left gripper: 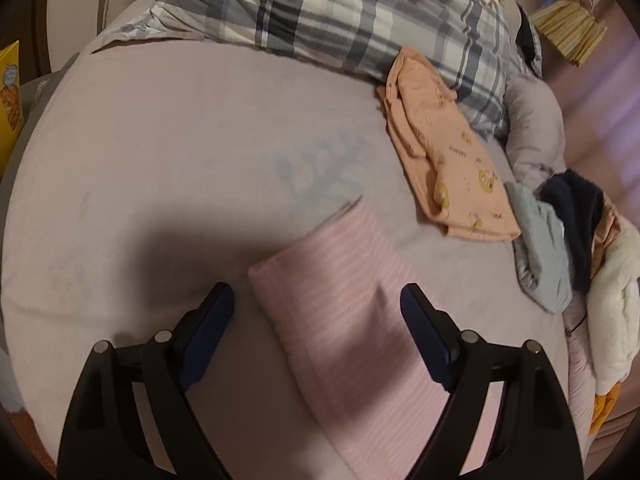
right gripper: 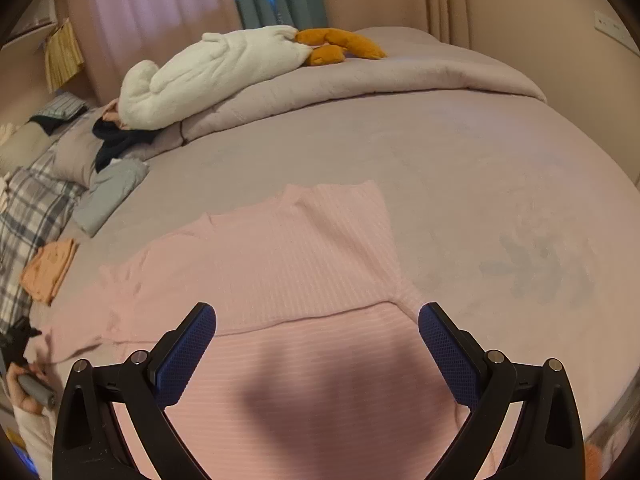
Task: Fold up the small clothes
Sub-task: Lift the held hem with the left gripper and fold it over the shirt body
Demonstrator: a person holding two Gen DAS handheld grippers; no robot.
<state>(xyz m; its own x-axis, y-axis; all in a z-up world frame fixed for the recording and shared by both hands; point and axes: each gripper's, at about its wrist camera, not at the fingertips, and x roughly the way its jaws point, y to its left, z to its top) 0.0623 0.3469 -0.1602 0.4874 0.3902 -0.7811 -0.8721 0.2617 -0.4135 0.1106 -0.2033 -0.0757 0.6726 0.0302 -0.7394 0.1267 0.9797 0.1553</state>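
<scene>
A pink ribbed garment (right gripper: pixel 296 280) lies on the lilac bed sheet (right gripper: pixel 460 168), partly folded, with one flap laid over its body. My right gripper (right gripper: pixel 317 314) is open and empty, hovering over the fold edge. In the left wrist view the same pink garment (left gripper: pixel 340 292) runs between my fingers as a long folded strip. My left gripper (left gripper: pixel 317 294) is open, its fingers either side of the strip, not gripping it. A folded peach garment (left gripper: pixel 448 160) lies further up the bed to the right.
A plaid pillow (left gripper: pixel 340 12) lies at the head of the bed. A grey garment (left gripper: pixel 540 240), a dark garment (left gripper: pixel 576 208) and a white plush duck (right gripper: pixel 208 76) lie along the rolled duvet (right gripper: pixel 360 80). A yellow box (left gripper: pixel 10 92) stands left of the bed.
</scene>
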